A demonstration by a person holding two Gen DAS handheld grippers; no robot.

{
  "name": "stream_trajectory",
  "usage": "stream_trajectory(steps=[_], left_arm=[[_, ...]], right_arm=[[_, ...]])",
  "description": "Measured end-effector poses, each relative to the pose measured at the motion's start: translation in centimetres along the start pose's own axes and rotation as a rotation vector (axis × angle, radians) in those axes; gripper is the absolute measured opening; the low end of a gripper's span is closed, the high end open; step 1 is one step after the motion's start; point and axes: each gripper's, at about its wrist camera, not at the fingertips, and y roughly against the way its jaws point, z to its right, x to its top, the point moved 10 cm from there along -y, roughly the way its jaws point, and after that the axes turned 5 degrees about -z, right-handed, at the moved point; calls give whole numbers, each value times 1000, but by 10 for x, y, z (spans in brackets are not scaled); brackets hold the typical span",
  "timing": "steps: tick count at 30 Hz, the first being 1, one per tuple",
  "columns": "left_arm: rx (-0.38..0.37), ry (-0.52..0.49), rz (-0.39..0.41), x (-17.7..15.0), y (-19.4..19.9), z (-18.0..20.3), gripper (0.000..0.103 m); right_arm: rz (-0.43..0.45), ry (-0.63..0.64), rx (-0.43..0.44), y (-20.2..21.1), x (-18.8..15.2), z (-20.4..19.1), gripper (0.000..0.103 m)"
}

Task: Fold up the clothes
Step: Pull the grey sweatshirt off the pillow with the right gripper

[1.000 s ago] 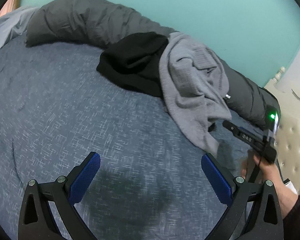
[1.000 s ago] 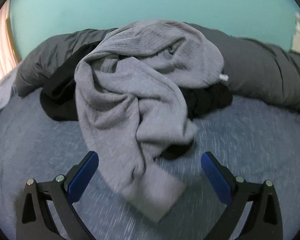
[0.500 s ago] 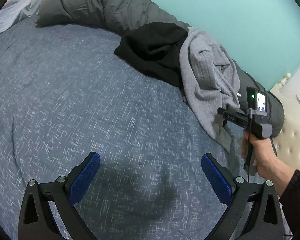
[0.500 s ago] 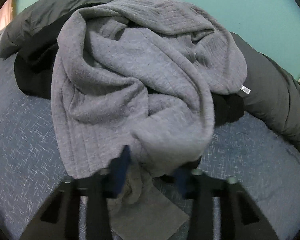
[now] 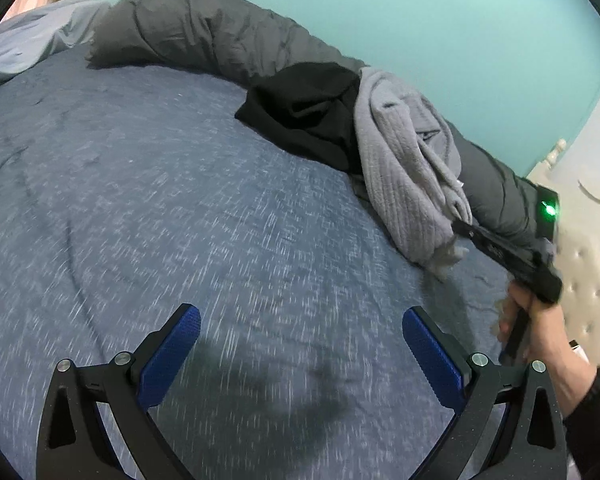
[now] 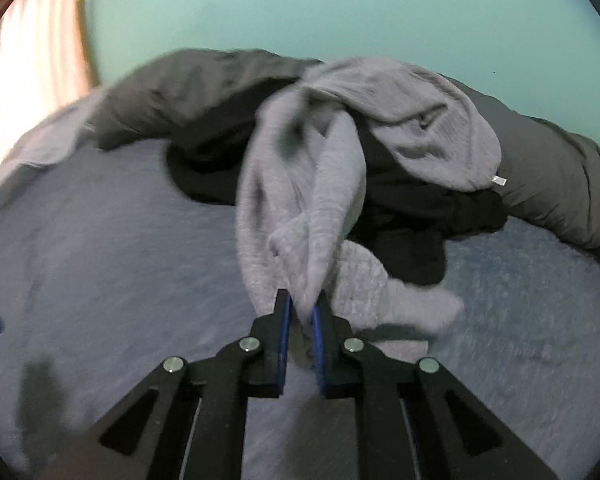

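Observation:
A crumpled grey knit sweater [image 6: 308, 184] lies over a black garment [image 6: 412, 216] at the far side of the blue bedspread [image 6: 120, 240]. My right gripper [image 6: 300, 312] is shut on a fold of the grey sweater, which stretches away from the pile toward me. In the left wrist view the grey sweater [image 5: 404, 168] and the black garment [image 5: 312, 108] sit at the right, with the right gripper [image 5: 460, 229] pinching the sweater's lower edge. My left gripper [image 5: 300, 340] hangs open over bare bedspread, well short of the clothes.
A rolled dark grey duvet [image 5: 204, 36] runs along the teal wall [image 5: 420, 12] behind the clothes. A light blue pillow [image 5: 32, 40] lies at the far left. A cream tufted headboard [image 5: 588, 264] stands at the right. A hand [image 5: 536, 328] holds the right gripper.
My right gripper went from open to shut on the grey sweater and has pulled it back from the pile. The left gripper stayed open and only shifted its view.

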Motion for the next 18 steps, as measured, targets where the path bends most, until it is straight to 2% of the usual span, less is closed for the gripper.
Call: stream_trajectory(steps=[6,12,14,18], left_arm=[[-5,-7,43,-29,59,4,103],[-19,2,78,-58,125,10,103],[-24,5,90,-68,147,12,103],[-31,-6,118,-90,195,18,103]], right_arm=[[64,-22,97,83,-30,-44,9],[75,-51,142,167,-81,-75,8],[81,-51,149,196,-101,-88,2],[77,-75,150,250,-141,-105,2]])
